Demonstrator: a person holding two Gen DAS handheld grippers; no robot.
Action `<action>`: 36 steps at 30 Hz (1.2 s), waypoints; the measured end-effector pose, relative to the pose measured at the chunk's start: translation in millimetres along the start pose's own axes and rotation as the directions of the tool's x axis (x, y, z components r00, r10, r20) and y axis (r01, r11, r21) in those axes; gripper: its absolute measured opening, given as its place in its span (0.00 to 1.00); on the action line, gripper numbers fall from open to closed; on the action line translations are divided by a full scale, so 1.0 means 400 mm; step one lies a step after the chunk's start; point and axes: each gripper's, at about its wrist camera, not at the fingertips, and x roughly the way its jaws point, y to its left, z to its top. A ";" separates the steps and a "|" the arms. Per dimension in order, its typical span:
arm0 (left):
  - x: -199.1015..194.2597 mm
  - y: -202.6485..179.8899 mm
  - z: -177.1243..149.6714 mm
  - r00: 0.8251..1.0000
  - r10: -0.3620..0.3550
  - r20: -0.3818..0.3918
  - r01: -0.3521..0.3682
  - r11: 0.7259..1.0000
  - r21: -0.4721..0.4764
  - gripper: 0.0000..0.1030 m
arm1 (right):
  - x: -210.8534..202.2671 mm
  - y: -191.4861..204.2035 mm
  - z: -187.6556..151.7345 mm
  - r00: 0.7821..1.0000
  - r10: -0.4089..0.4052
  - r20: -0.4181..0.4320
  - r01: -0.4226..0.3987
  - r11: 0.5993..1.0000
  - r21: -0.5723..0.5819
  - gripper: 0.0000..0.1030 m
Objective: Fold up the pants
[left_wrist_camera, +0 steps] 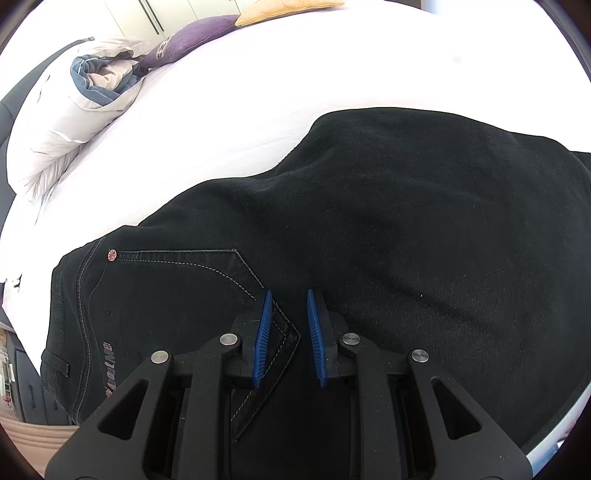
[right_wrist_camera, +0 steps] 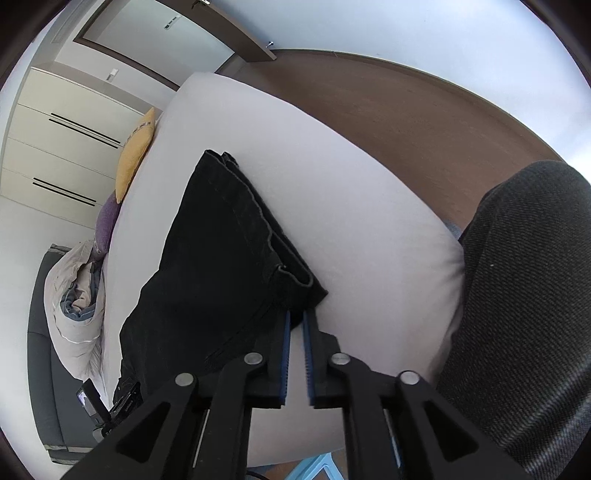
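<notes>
Black pants (left_wrist_camera: 369,229) lie folded on a white bed (left_wrist_camera: 258,110); a back pocket with light stitching and a copper rivet shows at the lower left. My left gripper (left_wrist_camera: 289,295) hovers over the pocket, open and empty. In the right wrist view the pants (right_wrist_camera: 221,251) form a long folded stack with the leg hems at their near right corner. My right gripper (right_wrist_camera: 295,314) sits at that corner, its blue pads a narrow gap apart with nothing seen between them.
A rumpled white and blue duvet (left_wrist_camera: 74,110), a purple pillow (left_wrist_camera: 192,33) and a yellow pillow (right_wrist_camera: 135,155) lie at the bed's head. White wardrobes (right_wrist_camera: 62,147) stand behind. A brown floor (right_wrist_camera: 388,122) lies beyond the bed. The person's dark grey leg (right_wrist_camera: 528,295) is at right.
</notes>
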 end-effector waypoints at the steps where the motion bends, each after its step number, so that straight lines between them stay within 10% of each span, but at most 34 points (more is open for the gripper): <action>1: 0.000 -0.001 0.001 1.000 0.001 -0.001 -0.001 1.000 0.003 0.19 | -0.012 -0.005 0.008 1.000 -0.019 0.015 0.019 1.000 0.006 0.23; 8: -0.016 -0.005 0.006 1.000 -0.022 -0.016 0.022 1.000 -0.008 0.19 | -0.119 0.106 0.083 0.985 0.068 0.157 -0.043 0.986 -0.160 0.23; 14: -0.066 -0.060 0.012 0.991 -0.129 0.019 0.129 0.992 -0.002 0.19 | 0.046 0.282 0.062 0.941 0.320 -0.110 -0.338 0.890 -0.307 0.23; 17: -0.062 -0.087 0.009 0.991 -0.136 0.011 0.136 0.991 0.012 0.19 | 0.177 0.224 0.041 0.956 0.196 -0.220 -0.245 0.943 -0.226 0.23; 19: -0.058 -0.085 0.007 0.990 -0.140 0.013 0.140 0.990 0.001 0.19 | 0.196 0.141 0.042 0.968 0.152 -0.199 -0.188 0.965 -0.182 0.00; 22: -0.055 -0.069 0.007 0.986 -0.168 0.016 0.169 0.985 -0.031 0.19 | 0.148 0.052 0.060 0.970 0.188 -0.157 -0.206 0.972 -0.112 0.00; 29: -0.077 -0.022 0.022 0.975 -0.211 0.067 0.215 0.975 -0.064 0.19 | -0.003 0.130 0.095 0.998 -0.042 0.042 0.053 0.949 -0.311 0.09; 32: -0.083 -0.012 0.059 0.974 -0.211 0.087 0.217 0.974 -0.059 0.19 | 0.005 0.285 0.097 0.984 0.167 -0.062 -0.177 0.899 -0.401 0.10; 36: -0.077 0.008 0.132 0.967 -0.223 0.120 0.233 0.970 -0.074 0.19 | 0.148 0.528 0.036 0.886 0.317 -0.337 -0.451 0.757 -0.472 0.43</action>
